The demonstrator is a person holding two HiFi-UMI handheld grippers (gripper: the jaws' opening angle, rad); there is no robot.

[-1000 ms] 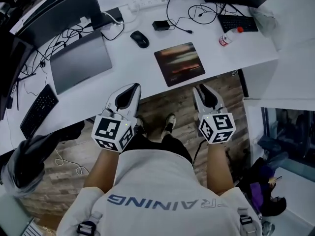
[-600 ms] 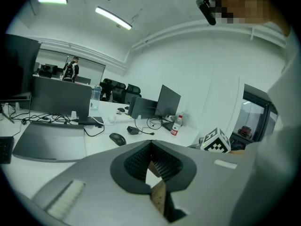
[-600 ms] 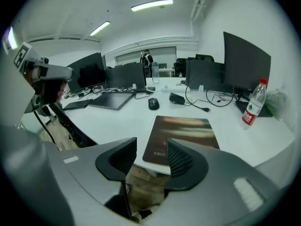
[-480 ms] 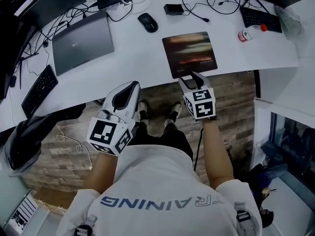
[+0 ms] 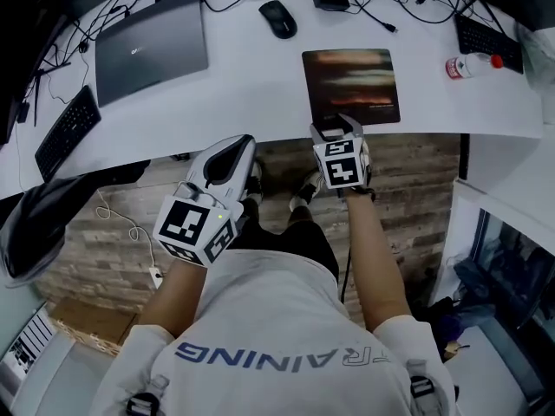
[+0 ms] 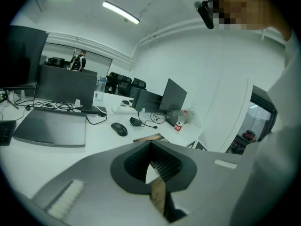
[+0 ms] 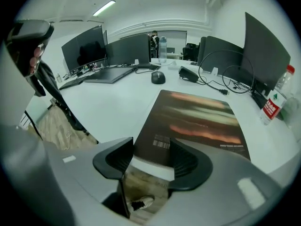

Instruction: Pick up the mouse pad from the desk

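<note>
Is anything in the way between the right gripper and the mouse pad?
No. In the right gripper view, the jaws of the right gripper are opening around the near edge of the mouse pad; only bare desk lies there.

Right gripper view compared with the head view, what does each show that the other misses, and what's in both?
Only the right gripper view: the right gripper's jaws opening, with the mouse pad's near edge between them and not pinched, plus the ceiling lights.
Only the head view: the left gripper held just short of the desk, and the person's shirt.
Both: the mouse pad, the mouse, the laptop and the bottle.
</note>
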